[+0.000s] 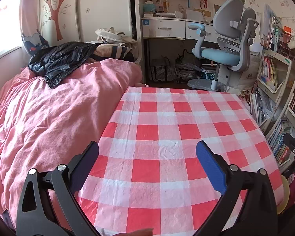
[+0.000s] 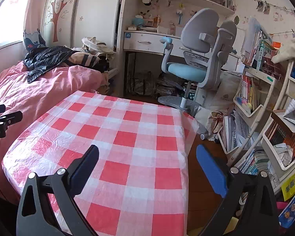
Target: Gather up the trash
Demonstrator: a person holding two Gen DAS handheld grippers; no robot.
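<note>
A table with a red-and-white checked cloth [image 1: 167, 129] fills the middle of both views [image 2: 116, 137]; no trash shows on it. My left gripper [image 1: 147, 153] is open and empty, hovering over the near part of the cloth. My right gripper [image 2: 147, 155] is open and empty over the table's right edge, its right finger above the wooden floor. A black plastic bag [image 1: 57, 61] lies crumpled on the pink bed at the far left, also in the right wrist view [image 2: 45, 59]. The left gripper's body [image 2: 2, 120] shows at the left edge of the right wrist view.
A pink-covered bed [image 1: 39, 122] adjoins the table's left side. A grey-and-blue desk chair [image 1: 224, 51] stands beyond the table before a white desk [image 1: 165, 27]. Crowded white bookshelves [image 2: 265, 108] line the right side. Bags sit under the desk [image 2: 147, 84].
</note>
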